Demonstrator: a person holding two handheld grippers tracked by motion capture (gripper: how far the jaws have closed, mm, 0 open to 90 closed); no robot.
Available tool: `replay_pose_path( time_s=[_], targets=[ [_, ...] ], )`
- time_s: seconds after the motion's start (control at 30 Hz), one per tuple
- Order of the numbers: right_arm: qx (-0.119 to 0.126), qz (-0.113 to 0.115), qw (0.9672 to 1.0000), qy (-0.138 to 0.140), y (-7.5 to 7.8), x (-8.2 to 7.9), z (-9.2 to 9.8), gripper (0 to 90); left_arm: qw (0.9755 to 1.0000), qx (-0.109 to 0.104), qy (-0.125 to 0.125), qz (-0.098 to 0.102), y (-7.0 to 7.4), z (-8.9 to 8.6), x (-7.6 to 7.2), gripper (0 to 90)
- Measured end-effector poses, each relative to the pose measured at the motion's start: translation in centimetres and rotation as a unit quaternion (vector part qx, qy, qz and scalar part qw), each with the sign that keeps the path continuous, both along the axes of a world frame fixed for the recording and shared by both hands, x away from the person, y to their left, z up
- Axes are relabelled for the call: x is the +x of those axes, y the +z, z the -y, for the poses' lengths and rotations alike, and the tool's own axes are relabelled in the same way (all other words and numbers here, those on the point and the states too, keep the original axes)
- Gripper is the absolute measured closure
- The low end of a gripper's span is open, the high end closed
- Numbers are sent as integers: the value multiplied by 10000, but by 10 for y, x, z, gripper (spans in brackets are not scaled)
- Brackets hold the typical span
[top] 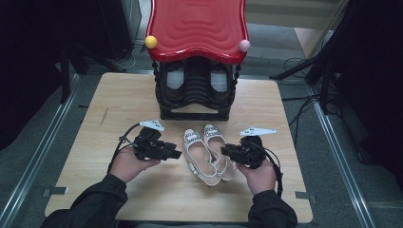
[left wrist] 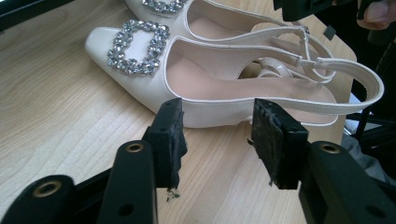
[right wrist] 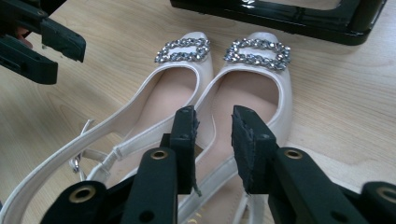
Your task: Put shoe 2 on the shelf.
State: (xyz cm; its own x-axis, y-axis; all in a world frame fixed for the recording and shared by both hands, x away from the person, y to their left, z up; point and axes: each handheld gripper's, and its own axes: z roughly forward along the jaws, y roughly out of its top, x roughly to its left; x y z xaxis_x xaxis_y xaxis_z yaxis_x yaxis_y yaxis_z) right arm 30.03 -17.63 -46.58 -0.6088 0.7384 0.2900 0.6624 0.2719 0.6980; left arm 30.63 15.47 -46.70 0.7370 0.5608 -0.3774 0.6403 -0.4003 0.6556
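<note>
Cream slingback shoes (top: 208, 153) with jewelled buckles lie side by side on the wooden worktop (top: 95, 114), before a black rack (top: 194, 90), between the left tool (top: 177, 154) and right tool (top: 224, 151), both with jaws apart, gripping nothing.

Wooden table (top: 142, 95) (grey floor (top: 28, 142))
</note>
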Motion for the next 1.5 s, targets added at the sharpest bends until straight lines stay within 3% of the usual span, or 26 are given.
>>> replay_pose_path(
  time_s=[0.33, 0.83, 1.0, 1.17, 1.37, 1.5],
  targets=[
    [-145, -105, 9998, 13, 0, 6, -18, 699, 9996, 21, 272, 80, 2, -16, 0, 482],
    [-519, -358, 9976, 286, 2, 16, -47, 677, 9983, 34, 570, 142, 3, -33, -8, 476],
    [-950, -543, 9932, 388, -5, 24, -59, 674, 9977, 7, 656, 161, 3, -37, -10, 477],
    [-1189, -875, 9884, 363, -11, 32, -64, 672, 9972, -16, 727, 173, 3, -41, -11, 477],
    [-1626, -1219, 9783, 416, -17, 40, -76, 686, 9970, -12, 749, 198, 4, -43, -11, 476],
    [-1770, -1333, 9744, 374, -22, 44, -80, 700, 9970, -13, 747, 213, 3, -43, -10, 475]
  ],
)
